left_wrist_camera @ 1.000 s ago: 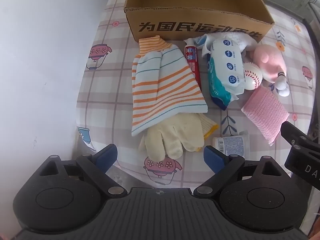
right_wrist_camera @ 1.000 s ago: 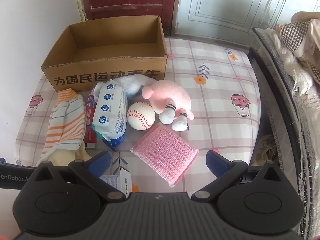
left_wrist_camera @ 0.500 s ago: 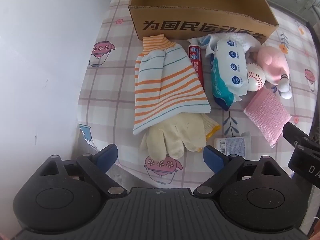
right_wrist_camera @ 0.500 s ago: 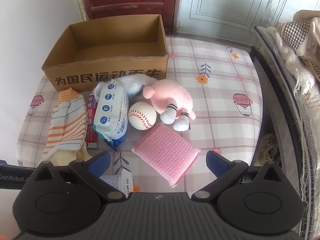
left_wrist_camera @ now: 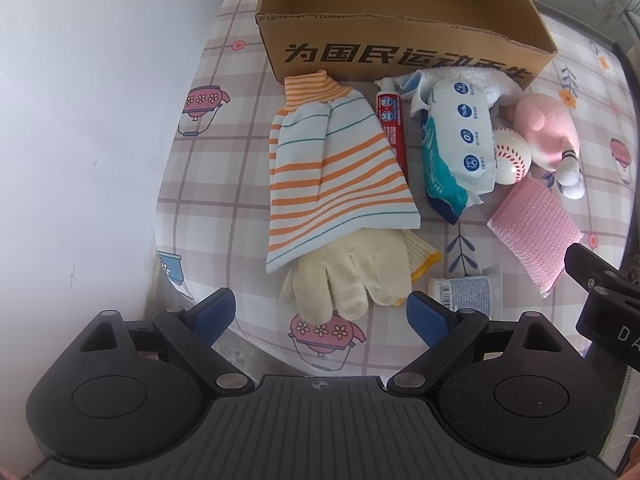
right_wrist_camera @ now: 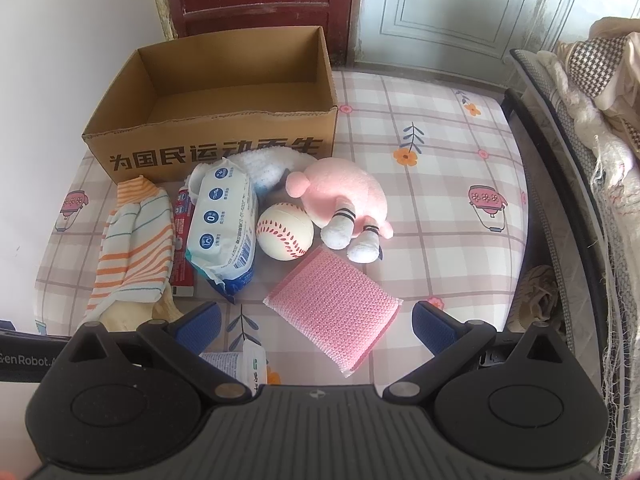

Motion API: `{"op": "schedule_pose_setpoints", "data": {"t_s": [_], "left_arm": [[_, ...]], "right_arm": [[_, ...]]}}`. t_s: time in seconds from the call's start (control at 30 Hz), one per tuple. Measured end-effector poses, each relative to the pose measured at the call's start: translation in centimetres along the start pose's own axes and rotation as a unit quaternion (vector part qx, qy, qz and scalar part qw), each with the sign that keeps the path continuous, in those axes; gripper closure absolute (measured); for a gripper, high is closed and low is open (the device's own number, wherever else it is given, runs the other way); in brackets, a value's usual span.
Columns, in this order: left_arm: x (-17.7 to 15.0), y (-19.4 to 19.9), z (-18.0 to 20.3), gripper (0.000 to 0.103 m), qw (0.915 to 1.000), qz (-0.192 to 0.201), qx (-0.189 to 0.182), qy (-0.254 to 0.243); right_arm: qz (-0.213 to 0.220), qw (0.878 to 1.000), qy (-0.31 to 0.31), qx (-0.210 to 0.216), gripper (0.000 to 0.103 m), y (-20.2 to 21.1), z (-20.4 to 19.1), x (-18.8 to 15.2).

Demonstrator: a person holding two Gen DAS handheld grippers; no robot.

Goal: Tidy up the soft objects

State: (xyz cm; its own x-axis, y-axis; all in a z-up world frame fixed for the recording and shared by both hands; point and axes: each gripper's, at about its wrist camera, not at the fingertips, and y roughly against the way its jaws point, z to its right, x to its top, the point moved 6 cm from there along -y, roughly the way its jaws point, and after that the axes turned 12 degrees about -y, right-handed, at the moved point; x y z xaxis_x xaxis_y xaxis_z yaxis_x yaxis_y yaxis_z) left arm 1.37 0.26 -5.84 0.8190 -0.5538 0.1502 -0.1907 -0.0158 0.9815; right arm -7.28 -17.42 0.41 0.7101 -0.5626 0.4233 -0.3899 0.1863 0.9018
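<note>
An open cardboard box [left_wrist_camera: 404, 54] [right_wrist_camera: 224, 152] stands at the back of the table, empty inside. In front of it lie an orange-striped mitt [left_wrist_camera: 332, 172] [right_wrist_camera: 136, 244], a cream knit glove [left_wrist_camera: 352, 276], a pink sponge pad [left_wrist_camera: 536, 228] [right_wrist_camera: 334, 312], a pink plush toy [left_wrist_camera: 548, 132] [right_wrist_camera: 348, 196], a baseball [left_wrist_camera: 512, 156] [right_wrist_camera: 285, 231] and a white fluffy cloth [right_wrist_camera: 264, 166]. My left gripper [left_wrist_camera: 320, 314] is open and empty, hovering just short of the glove. My right gripper [right_wrist_camera: 316, 324] is open and empty, over the near edge of the sponge pad.
A wet-wipes pack [left_wrist_camera: 456, 144] [right_wrist_camera: 222, 224], a red toothpaste tube [left_wrist_camera: 394, 128] and a small white tube [left_wrist_camera: 464, 290] [right_wrist_camera: 240, 364] lie among the soft things. A white wall [left_wrist_camera: 80, 140] is at left. A bed frame with cloth [right_wrist_camera: 580, 160] is at right.
Both grippers have drawn back slightly, so the box and objects sit a little lower and farther in view. Nothing on the table has moved.
</note>
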Motion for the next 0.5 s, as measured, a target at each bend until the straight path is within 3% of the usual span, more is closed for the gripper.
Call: {"op": "schedule_pose_setpoints", "data": {"t_s": [0.5], "left_arm": [[0.08, -0.02, 0.03, 0.010, 1.0000, 0.001, 0.000, -0.005]], "right_arm": [[-0.005, 1.000, -0.005, -0.001, 0.000, -0.17, 0.12, -0.01]]}}
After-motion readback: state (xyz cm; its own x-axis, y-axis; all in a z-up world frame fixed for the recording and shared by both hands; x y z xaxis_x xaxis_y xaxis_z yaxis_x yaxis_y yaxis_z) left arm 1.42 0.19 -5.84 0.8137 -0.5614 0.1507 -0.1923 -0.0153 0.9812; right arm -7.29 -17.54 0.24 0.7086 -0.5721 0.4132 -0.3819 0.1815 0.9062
